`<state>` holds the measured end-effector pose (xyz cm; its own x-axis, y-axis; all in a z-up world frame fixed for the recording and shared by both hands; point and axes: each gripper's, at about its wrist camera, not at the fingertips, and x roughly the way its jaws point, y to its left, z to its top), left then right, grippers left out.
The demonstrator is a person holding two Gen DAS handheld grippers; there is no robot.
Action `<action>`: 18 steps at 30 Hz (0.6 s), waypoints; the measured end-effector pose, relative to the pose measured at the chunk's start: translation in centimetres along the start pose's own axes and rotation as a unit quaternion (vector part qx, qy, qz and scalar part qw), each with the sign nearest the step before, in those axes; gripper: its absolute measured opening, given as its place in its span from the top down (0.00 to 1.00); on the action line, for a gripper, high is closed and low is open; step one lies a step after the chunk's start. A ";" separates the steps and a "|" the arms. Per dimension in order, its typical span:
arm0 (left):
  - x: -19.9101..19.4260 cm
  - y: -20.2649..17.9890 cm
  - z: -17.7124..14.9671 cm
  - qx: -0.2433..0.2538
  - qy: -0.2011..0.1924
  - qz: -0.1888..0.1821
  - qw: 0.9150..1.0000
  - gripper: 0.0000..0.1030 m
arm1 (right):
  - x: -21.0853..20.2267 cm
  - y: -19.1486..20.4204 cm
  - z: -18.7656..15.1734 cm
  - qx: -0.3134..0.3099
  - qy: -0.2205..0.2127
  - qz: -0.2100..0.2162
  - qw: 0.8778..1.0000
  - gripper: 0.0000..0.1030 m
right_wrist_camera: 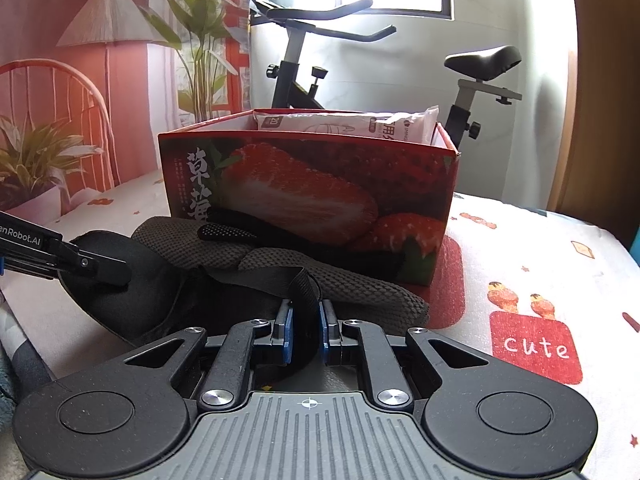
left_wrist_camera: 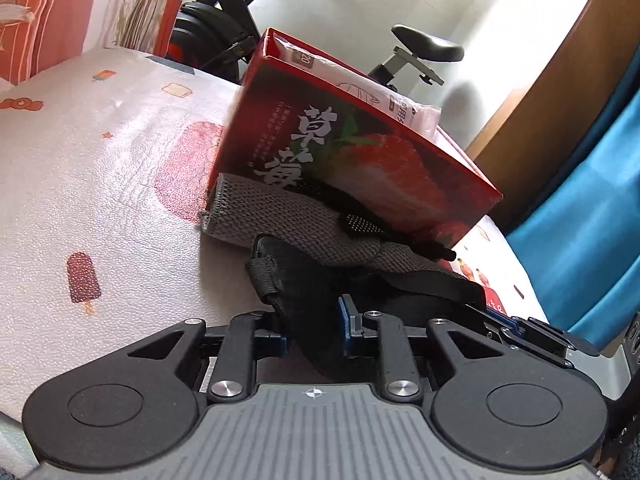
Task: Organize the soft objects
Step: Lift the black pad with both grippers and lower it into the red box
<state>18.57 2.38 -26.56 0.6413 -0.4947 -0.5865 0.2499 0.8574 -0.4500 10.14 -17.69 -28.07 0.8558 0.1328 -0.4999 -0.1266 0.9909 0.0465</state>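
A black and grey soft brace with mesh fabric point(left_wrist_camera: 288, 220) point(right_wrist_camera: 280, 264) lies on the bed against the front of a red strawberry box point(left_wrist_camera: 360, 152) point(right_wrist_camera: 312, 192). My left gripper point(left_wrist_camera: 314, 328) is shut on the brace's black padded end point(left_wrist_camera: 296, 280). Its fingers point(right_wrist_camera: 92, 264) show at the left of the right wrist view. My right gripper point(right_wrist_camera: 306, 332) is shut on the brace's black strap point(right_wrist_camera: 302, 292). A white plastic packet point(left_wrist_camera: 360, 80) point(right_wrist_camera: 344, 122) stands inside the box.
The bed has a white sheet with popsicle and "cute" prints point(left_wrist_camera: 100, 184) point(right_wrist_camera: 536, 344). An exercise bike point(right_wrist_camera: 304, 64) stands behind the bed by the window. A blue cloth point(left_wrist_camera: 592, 208) and a wooden panel point(left_wrist_camera: 560, 80) are at the right.
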 end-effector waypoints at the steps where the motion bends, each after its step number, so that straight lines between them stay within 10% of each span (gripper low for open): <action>1: 0.0 0.1 0.0 -0.001 0.000 0.001 1.000 0.77 | 0.0 0.0 0.0 0.000 0.000 0.000 1.000 0.88; 18: -0.7 0.9 0.1 -0.021 -0.008 0.011 1.000 0.76 | 0.0 0.0 0.0 -0.002 0.000 0.000 1.000 0.88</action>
<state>18.40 3.52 -26.48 0.6582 -0.4727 -0.5859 0.2042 0.8612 -0.4655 10.14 -17.66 -28.10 0.8563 0.1325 -0.4992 -0.1280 0.9908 0.0433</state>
